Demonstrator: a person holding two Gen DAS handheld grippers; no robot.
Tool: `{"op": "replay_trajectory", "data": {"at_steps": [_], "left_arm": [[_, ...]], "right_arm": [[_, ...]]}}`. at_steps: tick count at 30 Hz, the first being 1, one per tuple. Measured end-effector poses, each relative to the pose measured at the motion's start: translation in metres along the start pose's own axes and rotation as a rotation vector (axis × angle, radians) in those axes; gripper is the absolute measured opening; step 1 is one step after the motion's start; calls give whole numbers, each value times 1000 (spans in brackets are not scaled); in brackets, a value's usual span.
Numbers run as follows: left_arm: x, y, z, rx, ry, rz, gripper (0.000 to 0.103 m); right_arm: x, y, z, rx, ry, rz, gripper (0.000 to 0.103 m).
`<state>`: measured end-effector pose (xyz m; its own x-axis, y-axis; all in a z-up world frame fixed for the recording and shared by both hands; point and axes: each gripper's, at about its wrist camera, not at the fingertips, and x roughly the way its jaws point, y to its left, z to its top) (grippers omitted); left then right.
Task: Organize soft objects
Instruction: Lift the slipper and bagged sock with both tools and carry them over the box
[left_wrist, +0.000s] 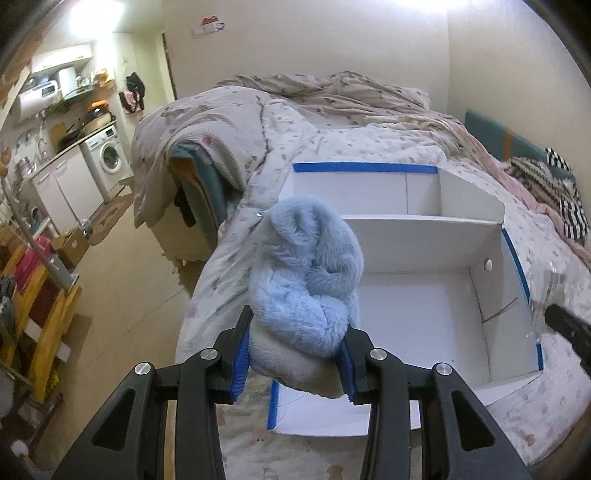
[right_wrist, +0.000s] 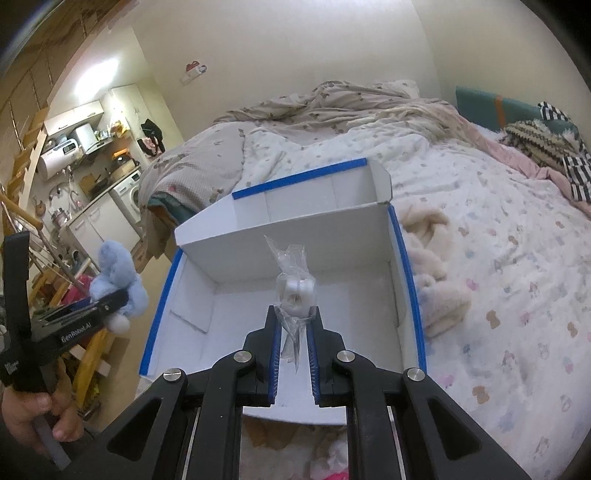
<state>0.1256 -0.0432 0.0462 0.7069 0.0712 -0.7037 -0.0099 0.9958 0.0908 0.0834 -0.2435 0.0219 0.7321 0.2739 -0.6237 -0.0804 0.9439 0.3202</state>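
A light blue fluffy plush (left_wrist: 306, 280) is clamped between the blue pads of my left gripper (left_wrist: 299, 332), which is shut on it at the left edge of a white box (left_wrist: 364, 168). The box has blue-taped rims and a divider and lies on the bed. In the right wrist view, my right gripper (right_wrist: 295, 314) is shut on a clear plastic bag holding a white round item (right_wrist: 295, 291), above the box's near compartment (right_wrist: 207, 306). That view also shows the left gripper (right_wrist: 125, 295) with the blue plush (right_wrist: 114, 269), left of the box.
Cream fluffy items (right_wrist: 432, 266) lie on the bed against the box's right wall. A rumpled quilt (left_wrist: 295, 99) and striped clothes (left_wrist: 554, 192) fill the far bed. A hand (right_wrist: 37, 417) grips the left tool's handle. The floor, shelves and a kitchen corner (left_wrist: 74, 147) lie to the left.
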Motion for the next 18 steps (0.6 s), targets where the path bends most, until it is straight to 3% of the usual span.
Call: {"op": "replay_trajectory", "data": {"at_steps": [8,18], "left_arm": [[28,-23,-5,71,-1,19,36],[63,-18,-8,41,64,4,37]], "right_arm": [[30,-1,15,-38,24,-31,15],[64,-2,14,-8,111,-32,15]]}}
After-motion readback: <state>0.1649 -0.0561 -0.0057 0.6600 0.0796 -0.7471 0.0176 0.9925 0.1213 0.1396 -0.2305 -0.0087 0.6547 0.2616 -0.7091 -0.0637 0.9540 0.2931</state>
